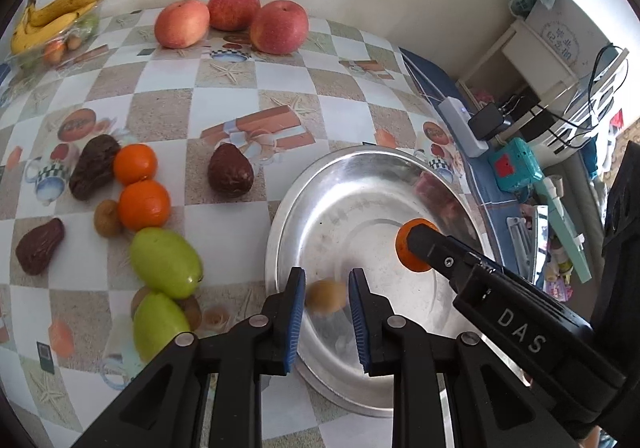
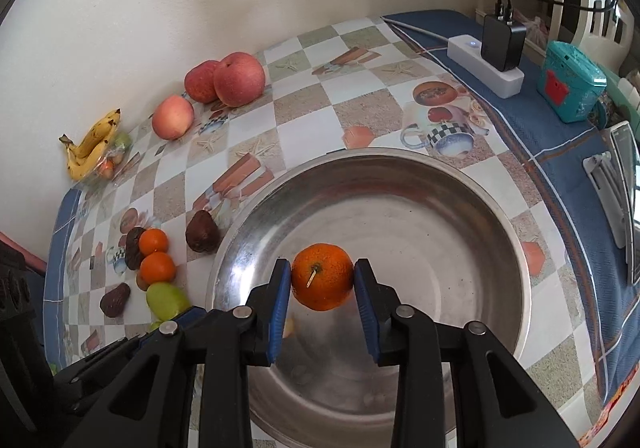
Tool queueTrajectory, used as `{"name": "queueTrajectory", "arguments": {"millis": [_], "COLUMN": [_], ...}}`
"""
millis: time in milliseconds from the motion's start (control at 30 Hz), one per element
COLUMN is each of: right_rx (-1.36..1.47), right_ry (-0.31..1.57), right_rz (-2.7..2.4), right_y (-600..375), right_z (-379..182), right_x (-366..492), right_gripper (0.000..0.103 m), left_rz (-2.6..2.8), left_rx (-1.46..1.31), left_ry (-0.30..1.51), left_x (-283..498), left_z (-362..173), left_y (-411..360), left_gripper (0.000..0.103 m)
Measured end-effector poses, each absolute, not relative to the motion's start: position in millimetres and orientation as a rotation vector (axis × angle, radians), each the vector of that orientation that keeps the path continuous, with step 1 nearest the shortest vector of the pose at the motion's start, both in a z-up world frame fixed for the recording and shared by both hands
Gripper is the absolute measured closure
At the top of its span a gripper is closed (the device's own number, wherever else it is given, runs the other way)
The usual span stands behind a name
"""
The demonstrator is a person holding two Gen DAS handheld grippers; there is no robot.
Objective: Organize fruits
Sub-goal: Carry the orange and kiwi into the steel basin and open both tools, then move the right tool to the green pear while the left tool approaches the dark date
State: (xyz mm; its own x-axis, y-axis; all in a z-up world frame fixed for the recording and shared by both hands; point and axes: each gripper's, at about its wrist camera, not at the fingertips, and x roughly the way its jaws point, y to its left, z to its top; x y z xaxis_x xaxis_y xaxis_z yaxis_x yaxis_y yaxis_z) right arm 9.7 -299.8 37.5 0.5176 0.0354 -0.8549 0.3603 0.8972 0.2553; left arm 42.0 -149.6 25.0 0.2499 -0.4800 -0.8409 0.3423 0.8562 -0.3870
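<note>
A steel bowl (image 1: 280, 216) (image 2: 440, 248) sits on the checked tablecloth. My left gripper (image 1: 327, 280) is open over the bowl's near rim. A blurred kiwi (image 1: 326, 296) lies between its blue pads with a small gap on each side. My right gripper (image 2: 322, 268) is shut on an orange (image 2: 322, 276) above the bowl's middle; the left wrist view shows that orange (image 1: 402, 238) at the gripper's tip. On the cloth to the left lie two oranges (image 1: 135, 163), three dark avocados (image 1: 231, 168), two green fruits (image 1: 166, 262) and a kiwi (image 1: 107, 218).
Three red apples (image 1: 234, 8) stand near the wall, and bananas (image 1: 56, 14) lie in a clear tray at the far left. A white power strip with a charger (image 2: 484, 64) and a teal box (image 2: 570, 86) sit on blue cloth by the table's right edge.
</note>
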Motion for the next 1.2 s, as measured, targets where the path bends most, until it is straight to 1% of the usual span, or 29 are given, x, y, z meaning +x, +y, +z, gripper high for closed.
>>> {"name": "queueTrajectory", "arguments": {"millis": [200, 267, 300, 333, 500, 567, 600, 633, 667, 700, 733, 767, 800, 833, 867, 900, 1200], "right_rx": [0.433, 0.423, 0.422, 0.424, 0.404, 0.393, 0.386, 0.378, 0.371, 0.366, 0.365, 0.368, 0.375, 0.383, 0.396, 0.405, 0.364], "right_ry": [1.015, 1.015, 1.017, 1.02, 1.034, 1.034, 1.035, 1.036, 1.038, 1.042, 1.047, 1.052, 1.054, 1.055, 1.055, 1.055, 1.068], "right_rz": [-0.205, -0.211, -0.215, -0.217, -0.213, -0.199, -0.193, -0.187, -0.178, -0.169, -0.163, -0.158, -0.149, -0.139, -0.13, -0.127, -0.009], "right_y": [-305, -305, -306, -306, -303, -300, -298, -296, -293, -291, -289, -287, -284, -283, -281, -280, -248], "right_z": [39, 40, 40, 40, 42, 45, 46, 46, 47, 46, 45, 44, 42, 41, 40, 40, 37], "right_x": [12, 12, 13, 13, 17, 21, 23, 25, 26, 26, 27, 27, 27, 26, 25, 25, 27], "right_gripper": [0.067, 0.066, 0.066, 0.065, 0.065, 0.065, 0.065, 0.063, 0.059, 0.048, 0.041, 0.038, 0.03, 0.019, 0.014, 0.012, 0.011], "left_rz": [-0.548, -0.531, -0.523, -0.515, -0.453, -0.423, -0.403, -0.373, -0.35, -0.322, -0.28, -0.256, -0.223, -0.186, -0.141, -0.112, 0.072], "left_rx": [-0.139, -0.147, -0.152, -0.157, -0.172, -0.193, -0.198, -0.199, -0.196, -0.191, -0.187, -0.188, -0.195, -0.203, -0.206, -0.205, -0.246], "left_ry": [1.211, 1.213, 1.213, 1.211, 1.205, 1.208, 1.208, 1.201, 1.194, 1.186, 1.179, 1.175, 1.172, 1.169, 1.163, 1.154, 1.105], "left_x": [42, 42, 43, 43, 49, 53, 55, 57, 59, 61, 63, 65, 66, 68, 68, 69, 67], "left_z": [20, 20, 20, 20, 22, 22, 22, 22, 23, 23, 23, 23, 23, 21, 19, 18, 18], "left_y": [-147, -143, -140, -137, -119, -107, -102, -94, -88, -82, -72, -66, -57, -47, -35, -27, 35], "left_gripper": [0.077, 0.072, 0.067, 0.064, 0.062, 0.056, 0.048, 0.038, 0.034, 0.032, 0.03, 0.027, 0.018, 0.004, 0.0, 0.0, 0.0]}}
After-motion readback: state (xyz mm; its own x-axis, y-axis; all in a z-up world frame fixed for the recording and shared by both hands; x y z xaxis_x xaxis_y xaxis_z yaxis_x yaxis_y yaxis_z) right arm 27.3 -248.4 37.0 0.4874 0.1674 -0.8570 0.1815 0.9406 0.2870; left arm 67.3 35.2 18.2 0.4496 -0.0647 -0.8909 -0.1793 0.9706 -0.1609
